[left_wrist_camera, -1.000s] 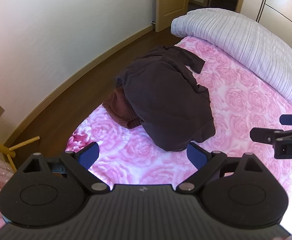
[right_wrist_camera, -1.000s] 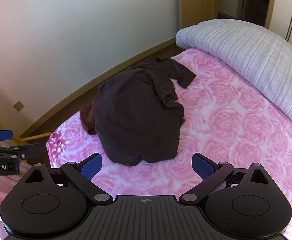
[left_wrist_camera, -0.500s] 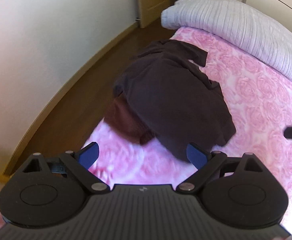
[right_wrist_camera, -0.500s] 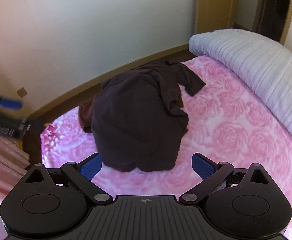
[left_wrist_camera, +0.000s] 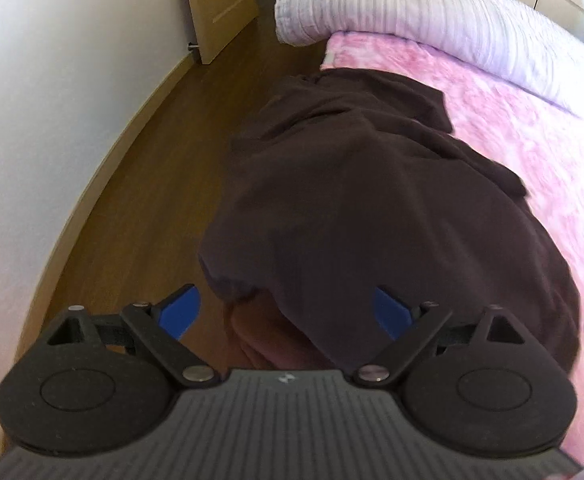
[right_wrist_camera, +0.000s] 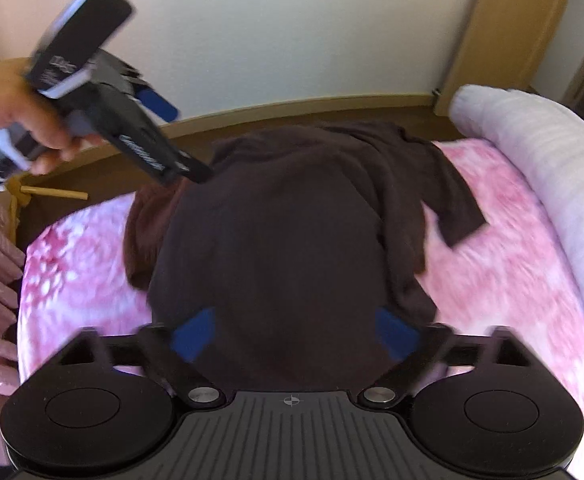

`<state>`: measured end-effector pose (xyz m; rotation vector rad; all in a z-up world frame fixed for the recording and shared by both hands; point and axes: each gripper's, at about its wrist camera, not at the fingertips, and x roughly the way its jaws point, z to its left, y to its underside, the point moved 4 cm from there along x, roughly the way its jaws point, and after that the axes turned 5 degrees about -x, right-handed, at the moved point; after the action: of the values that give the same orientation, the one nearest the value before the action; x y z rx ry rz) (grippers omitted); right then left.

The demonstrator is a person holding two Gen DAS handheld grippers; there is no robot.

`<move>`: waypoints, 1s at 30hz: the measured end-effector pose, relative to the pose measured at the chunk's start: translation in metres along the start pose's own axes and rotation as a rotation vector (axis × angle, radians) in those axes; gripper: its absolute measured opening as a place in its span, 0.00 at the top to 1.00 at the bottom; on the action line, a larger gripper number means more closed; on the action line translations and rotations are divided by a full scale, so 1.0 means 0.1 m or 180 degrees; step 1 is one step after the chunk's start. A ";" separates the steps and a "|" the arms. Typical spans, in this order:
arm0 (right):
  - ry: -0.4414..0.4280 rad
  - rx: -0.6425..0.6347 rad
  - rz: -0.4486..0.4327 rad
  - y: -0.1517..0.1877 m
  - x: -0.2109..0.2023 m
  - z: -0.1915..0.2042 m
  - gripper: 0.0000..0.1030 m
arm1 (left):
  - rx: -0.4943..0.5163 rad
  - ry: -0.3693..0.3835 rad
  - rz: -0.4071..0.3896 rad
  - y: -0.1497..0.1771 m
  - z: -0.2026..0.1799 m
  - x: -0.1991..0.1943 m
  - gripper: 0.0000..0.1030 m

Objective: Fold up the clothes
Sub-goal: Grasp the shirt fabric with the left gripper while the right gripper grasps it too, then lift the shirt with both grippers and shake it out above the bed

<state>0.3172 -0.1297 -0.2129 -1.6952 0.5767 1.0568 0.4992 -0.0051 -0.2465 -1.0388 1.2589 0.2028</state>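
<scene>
A bedroom with pale walls, a wood-plank floor (left_wrist_camera: 148, 184) and a wooden door (left_wrist_camera: 220, 4); the bed (right_wrist_camera: 504, 280) wears a fuzzy pink cover with a rose pattern, and a ribbed, pale lilac duvet (left_wrist_camera: 432, 20) lies rolled along its far side. A dark brown top (right_wrist_camera: 284, 248) sits in a soft, rumpled heap near the bed's edge by the floor, one short sleeve (right_wrist_camera: 452, 208) splayed flat; a reddish-brown garment (right_wrist_camera: 144, 232) pokes out beneath it. The left gripper (left_wrist_camera: 288, 312) hangs low over the heap's edge, its blue-padded fingers (left_wrist_camera: 180, 312) spread wide, gripping nothing; the right gripper (right_wrist_camera: 294, 334) is likewise wide open over the top, empty. A hand (right_wrist_camera: 8, 104) holds the left one.
</scene>
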 end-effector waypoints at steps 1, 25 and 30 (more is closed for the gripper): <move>0.0002 -0.0014 -0.0001 -0.06 0.11 0.01 0.25 | -0.0037 0.0073 0.0006 -0.03 0.05 0.08 0.14; 0.0274 0.0356 -0.0100 0.40 -0.89 -0.19 0.93 | 0.0753 0.1190 -0.0677 -0.20 -1.36 -1.41 0.92; 0.0476 0.0629 0.0190 1.38 -1.74 -0.22 0.93 | 0.1015 0.1731 -0.0435 0.35 -2.52 -1.85 0.92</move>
<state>0.1300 -0.2201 -0.1309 -1.5990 0.8057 0.8880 0.2399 -0.0972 -0.0938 -0.9236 1.6328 -0.4020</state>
